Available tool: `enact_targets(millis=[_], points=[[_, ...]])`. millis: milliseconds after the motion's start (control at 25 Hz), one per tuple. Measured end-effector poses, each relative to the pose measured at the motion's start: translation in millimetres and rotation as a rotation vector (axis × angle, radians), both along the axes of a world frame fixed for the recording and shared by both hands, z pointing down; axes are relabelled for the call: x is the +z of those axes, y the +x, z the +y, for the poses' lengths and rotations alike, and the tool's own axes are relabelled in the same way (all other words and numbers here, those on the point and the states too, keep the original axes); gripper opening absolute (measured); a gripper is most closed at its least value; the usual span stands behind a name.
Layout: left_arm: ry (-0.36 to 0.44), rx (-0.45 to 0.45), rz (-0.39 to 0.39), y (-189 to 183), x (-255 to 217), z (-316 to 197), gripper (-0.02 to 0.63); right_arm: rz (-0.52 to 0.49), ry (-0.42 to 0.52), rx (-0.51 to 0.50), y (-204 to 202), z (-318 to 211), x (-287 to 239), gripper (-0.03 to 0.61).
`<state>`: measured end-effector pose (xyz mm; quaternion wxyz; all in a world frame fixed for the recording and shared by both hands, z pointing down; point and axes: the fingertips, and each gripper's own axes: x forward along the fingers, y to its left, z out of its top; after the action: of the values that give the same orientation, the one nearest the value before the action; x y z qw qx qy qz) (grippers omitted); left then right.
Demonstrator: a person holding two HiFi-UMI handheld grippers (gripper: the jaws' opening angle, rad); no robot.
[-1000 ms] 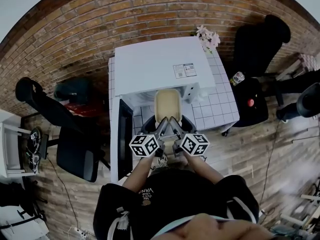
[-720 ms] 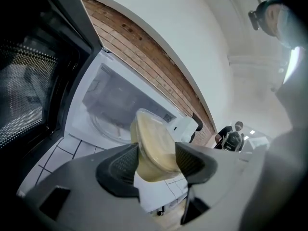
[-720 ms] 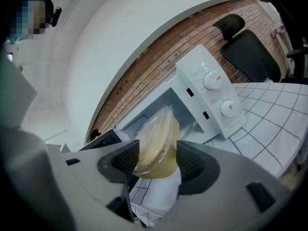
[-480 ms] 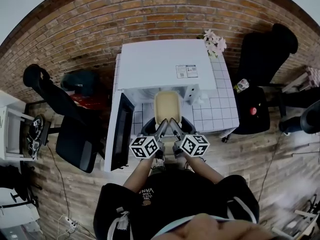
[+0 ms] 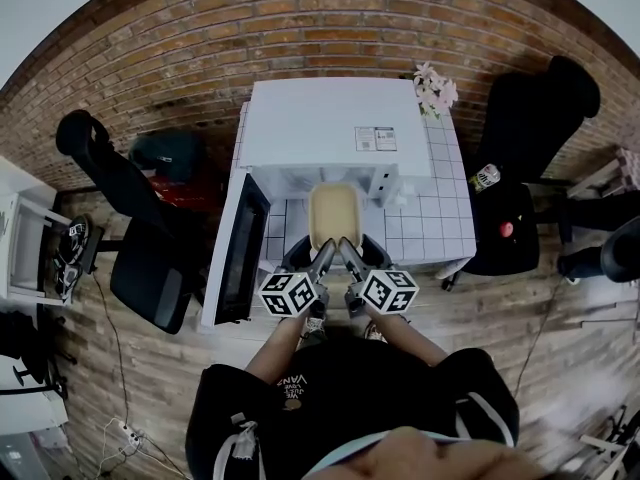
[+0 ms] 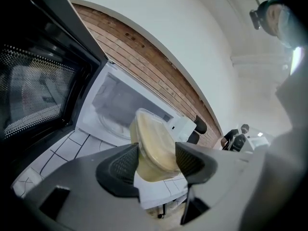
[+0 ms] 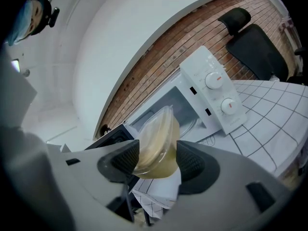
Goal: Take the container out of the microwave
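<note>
A clear lidded container (image 5: 334, 213) of pale yellow food hangs just outside the open white microwave (image 5: 335, 128), over the tiled table (image 5: 440, 218). My left gripper (image 5: 322, 252) and right gripper (image 5: 349, 252) each pinch its near end. In the left gripper view the container (image 6: 153, 146) sits tilted between the black pads, with the left gripper (image 6: 156, 162) shut on it. The right gripper view shows the container (image 7: 155, 146) clamped the same way by the right gripper (image 7: 155, 165). The microwave door (image 5: 238, 258) stands swung open to the left.
The microwave's knob panel (image 7: 217, 96) is to the right of its opening. Black office chairs stand at the left (image 5: 135, 258) and right (image 5: 525, 98). Pink flowers (image 5: 436, 88) sit at the table's back right corner. A can (image 5: 485, 177) lies right of the table.
The head view has drifted a little, so the open door shows more. Both grippers stay shut on the container in about the same spot before the opening.
</note>
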<state>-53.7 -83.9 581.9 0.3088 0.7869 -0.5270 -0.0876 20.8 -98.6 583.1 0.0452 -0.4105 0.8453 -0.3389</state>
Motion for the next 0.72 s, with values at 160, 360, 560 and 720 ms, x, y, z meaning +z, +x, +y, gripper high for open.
enact_targets(millis=[160,360,560,720], points=[[-0.001,-0.011,-0.001,3.5,-2.0,7.7,0.246,-0.001,-0.006,-0.017,3.3,6.7,-1.3,0.219],[0.001,-0.021,-0.003,10.2,-3.0,15.4,0.245,0.001,-0.007,-0.035,9.1,13.6,-2.1,0.219],[-0.001,-0.036,-0.002,17.9,-2.1,22.2,0.245,0.004,-0.013,-0.046,17.2,19.7,-0.7,0.219],[-0.003,-0.051,-0.002,24.0,-1.2,27.7,0.241,0.005,-0.015,-0.062,23.2,25.3,0.2,0.219]])
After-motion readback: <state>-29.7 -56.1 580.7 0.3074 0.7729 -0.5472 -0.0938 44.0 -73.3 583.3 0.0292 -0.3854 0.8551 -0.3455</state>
